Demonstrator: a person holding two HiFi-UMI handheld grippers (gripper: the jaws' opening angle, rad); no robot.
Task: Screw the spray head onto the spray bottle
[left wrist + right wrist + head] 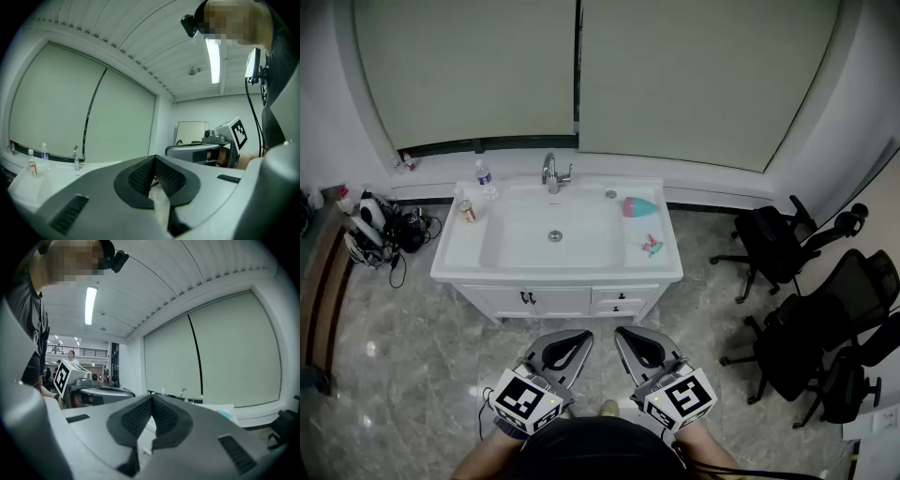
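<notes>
Both tongs are shut tight with nothing in them.

From the head view, the left gripper (584,337) and the right gripper (622,334) sit close to my body, well away from the white sink counter (455,261). On its right side lies a teal plastic spray bottle with a pink end (639,207), tipped over. Near it, closer to me, is a small pink and teal spray head (652,247), though it is too small to be sure.

I think both are light and smooth. The round bottle may roll, and it may squash if I squeeze hard, so I would hold its middle. I would take the head by its ring.

From the left gripper view, the bumpy black pads (140,176) meet with nothing between them.

From the right gripper view, the pads meet too, and they are empty.
</notes>
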